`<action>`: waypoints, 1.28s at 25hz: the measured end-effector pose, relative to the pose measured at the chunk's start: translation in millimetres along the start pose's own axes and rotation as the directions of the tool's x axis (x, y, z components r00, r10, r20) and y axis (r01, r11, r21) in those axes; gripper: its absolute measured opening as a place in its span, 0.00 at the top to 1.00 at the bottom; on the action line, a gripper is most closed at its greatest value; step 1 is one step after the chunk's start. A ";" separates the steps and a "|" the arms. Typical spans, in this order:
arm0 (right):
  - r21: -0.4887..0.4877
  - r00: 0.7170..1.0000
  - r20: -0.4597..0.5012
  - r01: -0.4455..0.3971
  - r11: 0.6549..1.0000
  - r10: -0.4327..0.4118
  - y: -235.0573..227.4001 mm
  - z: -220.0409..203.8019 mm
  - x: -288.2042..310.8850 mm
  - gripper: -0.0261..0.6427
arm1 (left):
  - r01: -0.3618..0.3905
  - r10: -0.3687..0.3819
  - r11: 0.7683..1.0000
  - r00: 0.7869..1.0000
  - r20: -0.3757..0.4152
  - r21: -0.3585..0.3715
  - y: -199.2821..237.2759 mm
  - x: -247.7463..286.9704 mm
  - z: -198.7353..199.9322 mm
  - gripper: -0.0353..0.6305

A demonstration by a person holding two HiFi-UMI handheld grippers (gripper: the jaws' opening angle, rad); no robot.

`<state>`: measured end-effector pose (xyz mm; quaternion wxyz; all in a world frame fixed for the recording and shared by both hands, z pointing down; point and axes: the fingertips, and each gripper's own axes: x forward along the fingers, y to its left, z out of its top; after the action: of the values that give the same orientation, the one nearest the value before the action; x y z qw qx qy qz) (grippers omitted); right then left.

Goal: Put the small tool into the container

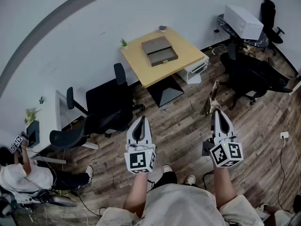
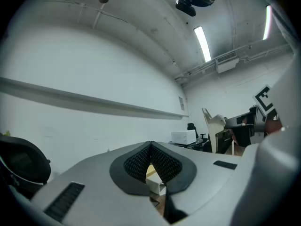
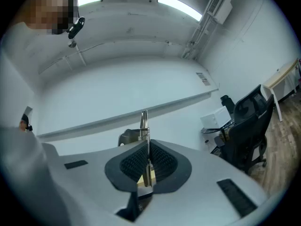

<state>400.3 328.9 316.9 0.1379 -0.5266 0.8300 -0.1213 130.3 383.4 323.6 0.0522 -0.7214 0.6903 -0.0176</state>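
Observation:
In the head view my right gripper (image 1: 217, 113) is shut on a small metal tool (image 1: 213, 97), whose thin end sticks out past the fingertips, high above the wooden floor. The right gripper view shows the same tool (image 3: 144, 124) standing upright between the closed pads (image 3: 159, 160) of that gripper (image 3: 148, 149). My left gripper (image 1: 140, 120) is held level with it to the left, shut with nothing in it; its tips meet in the left gripper view (image 2: 151, 146). The container, a dark grey open box (image 1: 160, 51), lies far ahead on a yellow table (image 1: 141, 67).
Black office chairs (image 1: 110, 105) stand between me and the table, and more (image 1: 254, 76) to the right. A white cabinet (image 1: 196, 68) sits beside the table, and a white box (image 1: 242, 21) on a far desk. A seated person (image 1: 21, 175) is at lower left. Cables (image 1: 282, 159) cross the floor.

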 end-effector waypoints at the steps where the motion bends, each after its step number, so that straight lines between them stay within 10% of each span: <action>1: 0.001 1.000 -0.003 0.000 1.000 0.000 -4.8 2.0 -7.6 0.93 | 0.003 -0.003 1.000 1.000 -0.004 -0.001 -9.0 -5.8 -0.2 0.94; 14: 0.015 1.000 -0.018 0.023 1.000 -0.023 -27.6 5.7 -53.1 0.93 | 0.012 -0.012 1.000 1.000 -0.021 -0.009 -46.6 -34.6 -8.1 0.94; 32: 0.016 0.999 -0.048 0.012 1.000 -0.012 36.7 -35.1 22.4 0.93 | 0.019 -0.021 0.999 0.999 -0.036 -0.050 42.0 2.7 -35.7 0.94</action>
<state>347.8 325.8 334.6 0.1213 -0.5273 0.8290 -0.1414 85.2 377.2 354.8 0.0215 -0.7289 0.6841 -0.0142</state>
